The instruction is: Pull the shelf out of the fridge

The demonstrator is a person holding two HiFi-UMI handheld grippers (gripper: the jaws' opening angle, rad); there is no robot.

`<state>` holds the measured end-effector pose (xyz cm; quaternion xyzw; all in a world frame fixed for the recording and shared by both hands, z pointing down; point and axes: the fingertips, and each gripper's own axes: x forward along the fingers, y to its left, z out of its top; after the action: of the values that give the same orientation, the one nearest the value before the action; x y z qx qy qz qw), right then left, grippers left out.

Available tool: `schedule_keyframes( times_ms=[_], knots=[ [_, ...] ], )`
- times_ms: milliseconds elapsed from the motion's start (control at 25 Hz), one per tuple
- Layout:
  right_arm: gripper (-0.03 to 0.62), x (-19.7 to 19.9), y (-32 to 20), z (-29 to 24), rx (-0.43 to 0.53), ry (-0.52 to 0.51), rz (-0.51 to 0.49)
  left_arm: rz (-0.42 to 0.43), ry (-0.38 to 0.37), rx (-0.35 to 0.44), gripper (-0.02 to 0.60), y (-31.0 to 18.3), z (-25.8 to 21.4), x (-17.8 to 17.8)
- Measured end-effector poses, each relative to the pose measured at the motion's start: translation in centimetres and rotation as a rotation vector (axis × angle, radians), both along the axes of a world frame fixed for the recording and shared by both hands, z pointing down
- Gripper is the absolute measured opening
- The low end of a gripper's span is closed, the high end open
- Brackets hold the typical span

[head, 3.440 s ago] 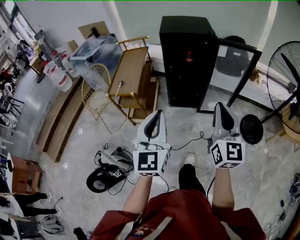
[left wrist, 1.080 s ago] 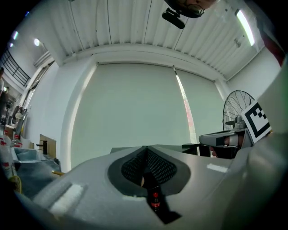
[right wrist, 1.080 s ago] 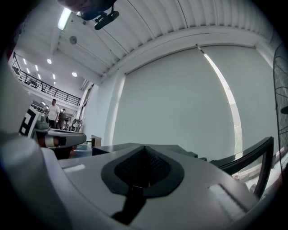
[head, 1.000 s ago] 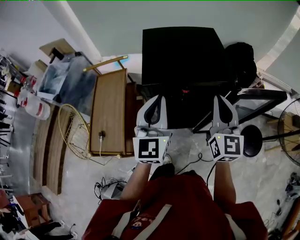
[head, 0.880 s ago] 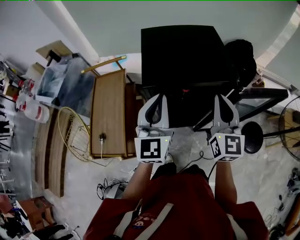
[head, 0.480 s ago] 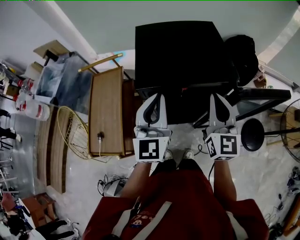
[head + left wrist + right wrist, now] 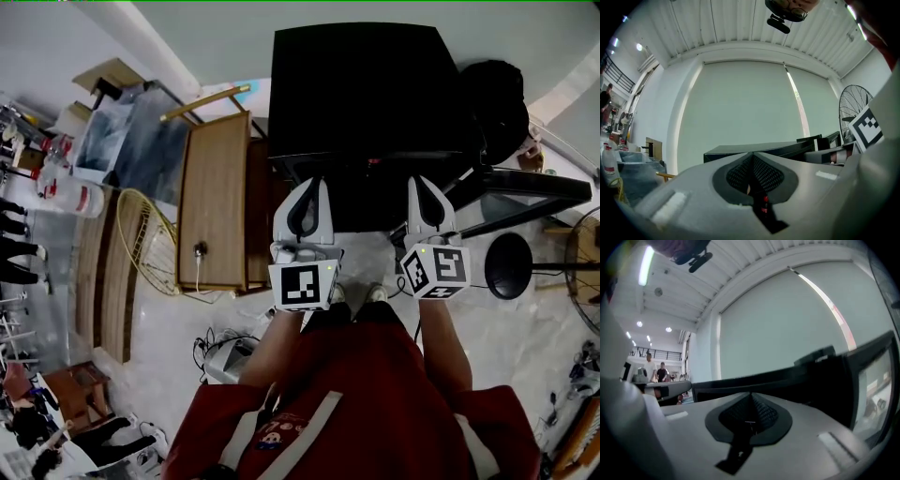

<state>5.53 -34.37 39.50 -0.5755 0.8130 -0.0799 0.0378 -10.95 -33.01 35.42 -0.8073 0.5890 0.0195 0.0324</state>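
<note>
Likely stiff and light, the shelf hidden inside the fridge [image 7: 361, 94] wants taking by its front edge; left gripper [image 7: 315, 182] and right gripper [image 7: 420, 180] are clenched empty.

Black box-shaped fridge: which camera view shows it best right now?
The head view: the black box-shaped fridge shows from above, whole top, with its glass door swung open at right. Both gripper views catch only a low dark sliver of its top edge.

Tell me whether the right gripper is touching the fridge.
Cannot tell. In the head view the right gripper overlaps the fridge; the right gripper view shows no clear contact or gap.
</note>
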Motion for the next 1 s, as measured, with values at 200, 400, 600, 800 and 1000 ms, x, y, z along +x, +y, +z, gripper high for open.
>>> schedule_keyframes(
  times_ms=[200,400,600,800,1000],
  knots=[
    [0.075,-0.5,-2.6,3.8,-0.142,-0.269,-0.017,-0.017,-0.018,-0.003,0.005,0.5,0.9,-0.2],
    [0.097,-0.8,-4.5,6.4,-0.245,-0.452,-0.002,-0.017,-0.016,-0.016,0.005,1.3,0.7,0.0],
    [0.143,-0.8,-6.3,8.4,-0.303,-0.633,0.016,-0.019,-0.020,-0.007,0.005,1.8,0.5,0.4],
    [0.189,-0.8,-8.6,10.8,-0.354,-0.983,0.056,-0.025,-0.022,0.007,0.005,2.0,0.1,0.5],
    [0.206,-0.6,-10.4,12.9,-0.339,-1.184,0.108,-0.039,-0.033,0.012,0.005,2.7,0.0,0.5]
  ],
)
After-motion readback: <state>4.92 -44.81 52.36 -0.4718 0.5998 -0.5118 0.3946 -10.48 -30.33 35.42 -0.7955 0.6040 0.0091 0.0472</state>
